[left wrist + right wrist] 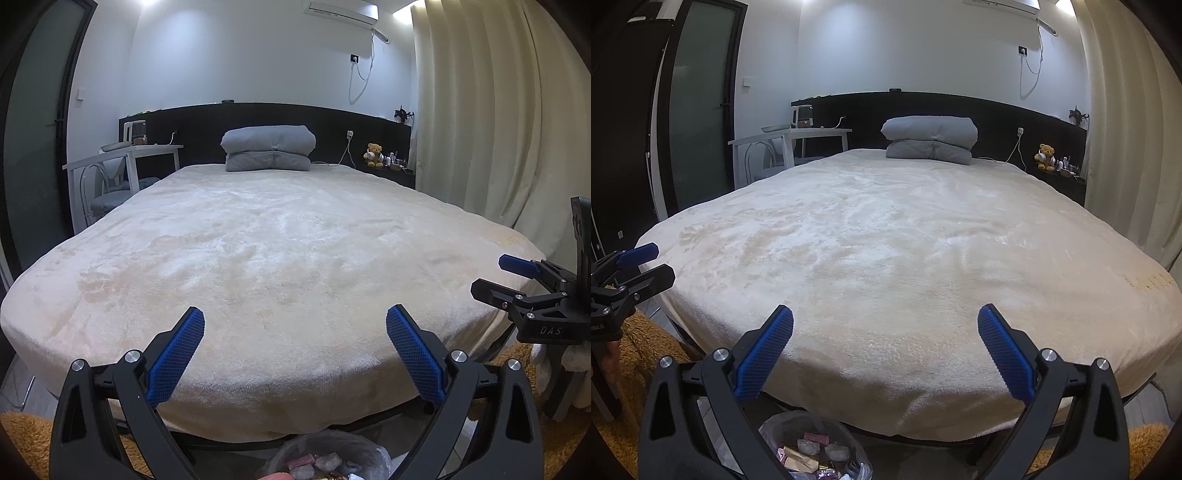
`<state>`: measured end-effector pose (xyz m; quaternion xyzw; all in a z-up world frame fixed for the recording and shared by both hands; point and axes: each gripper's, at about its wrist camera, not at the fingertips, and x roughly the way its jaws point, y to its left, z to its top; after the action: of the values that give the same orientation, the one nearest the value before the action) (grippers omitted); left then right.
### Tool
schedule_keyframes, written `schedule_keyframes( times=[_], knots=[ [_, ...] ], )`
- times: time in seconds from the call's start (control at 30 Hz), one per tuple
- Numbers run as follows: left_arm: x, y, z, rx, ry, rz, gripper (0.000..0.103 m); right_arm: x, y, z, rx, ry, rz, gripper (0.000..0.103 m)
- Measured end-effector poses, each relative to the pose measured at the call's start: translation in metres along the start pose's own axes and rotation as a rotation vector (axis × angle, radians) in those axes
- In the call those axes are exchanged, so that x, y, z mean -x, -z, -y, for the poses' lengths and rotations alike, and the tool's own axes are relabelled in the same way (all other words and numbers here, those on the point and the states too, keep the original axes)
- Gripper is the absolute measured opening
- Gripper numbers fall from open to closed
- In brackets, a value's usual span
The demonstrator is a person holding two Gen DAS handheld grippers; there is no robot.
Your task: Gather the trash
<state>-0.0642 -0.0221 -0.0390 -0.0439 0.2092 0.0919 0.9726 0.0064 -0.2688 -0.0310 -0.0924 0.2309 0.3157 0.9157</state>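
A bin lined with a clear bag stands on the floor at the foot of the bed and holds several wrappers and crumpled pieces; the bin also shows at the bottom of the left wrist view. My left gripper is open over the bed's near edge, above the bin, nothing between its blue pads. My right gripper is open too and empty, just right of the bin. Each gripper appears in the other's view: the right gripper at the right edge, the left gripper at the left edge.
A wide bed with a cream plush blanket fills the view, with a folded grey quilt at its head. A white desk and chair stand far left, curtains on the right, a teddy bear on the far shelf. An orange rug covers the floor.
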Motion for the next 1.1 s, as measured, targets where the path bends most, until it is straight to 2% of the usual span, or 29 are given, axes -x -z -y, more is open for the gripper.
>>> schedule_keyframes(
  times=[1.1],
  knots=[
    [0.0003, -0.0034, 0.0019, -0.011, 0.004, 0.007, 0.097, 0.002, -0.0004, -0.0024, -0.004, 0.019, 0.004, 0.099]
  ],
)
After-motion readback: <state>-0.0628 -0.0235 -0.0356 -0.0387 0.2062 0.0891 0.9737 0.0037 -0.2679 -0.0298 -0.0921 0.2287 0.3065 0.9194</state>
